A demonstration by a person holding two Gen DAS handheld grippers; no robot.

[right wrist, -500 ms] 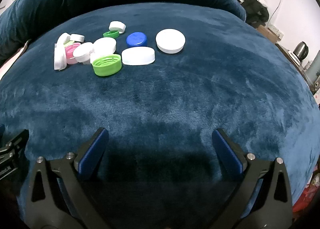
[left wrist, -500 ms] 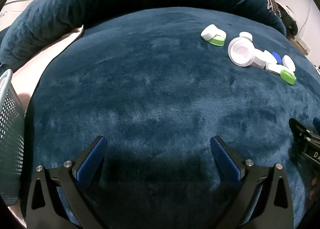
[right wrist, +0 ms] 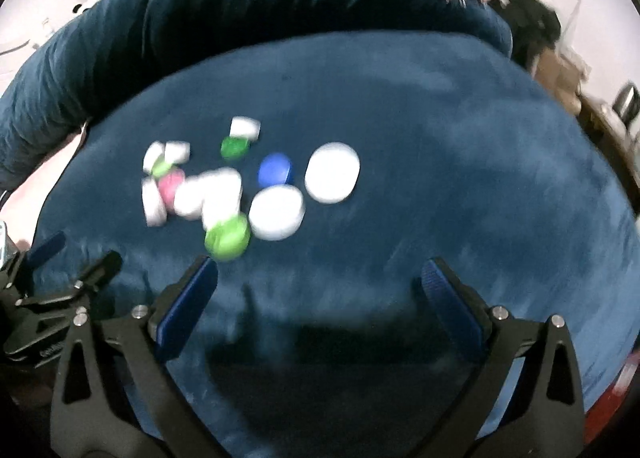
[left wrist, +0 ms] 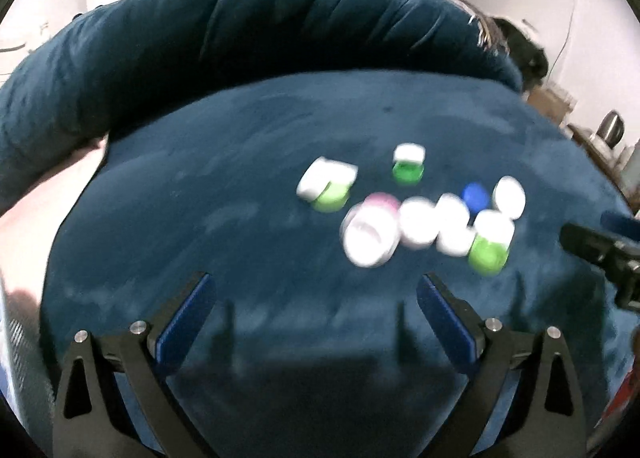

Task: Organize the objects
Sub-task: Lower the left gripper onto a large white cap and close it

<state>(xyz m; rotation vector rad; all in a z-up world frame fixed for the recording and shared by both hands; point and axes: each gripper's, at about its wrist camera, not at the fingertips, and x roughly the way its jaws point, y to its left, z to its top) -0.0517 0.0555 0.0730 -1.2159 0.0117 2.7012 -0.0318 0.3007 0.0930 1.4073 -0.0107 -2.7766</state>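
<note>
Several loose bottle caps lie in a cluster on a dark blue plush blanket: white ones, green ones, a blue one and a pink one. A large round white lid lies at the right of the cluster. Both views are motion-blurred. My left gripper hangs open over bare blanket, just short of the caps. My right gripper is open too, its left finger close to the green cap. Nothing sits between either pair of fingers.
A thick rolled fold of the blanket rises along the back. The right gripper's frame shows at the right edge of the left wrist view. A pale sheet lies at the left. Furniture and a kettle stand at the far right.
Both grippers have tilted up and swung toward the caps, which now sit nearer and more central in each view. The mesh basket at the left has left the left wrist view. Jaws stay open.
</note>
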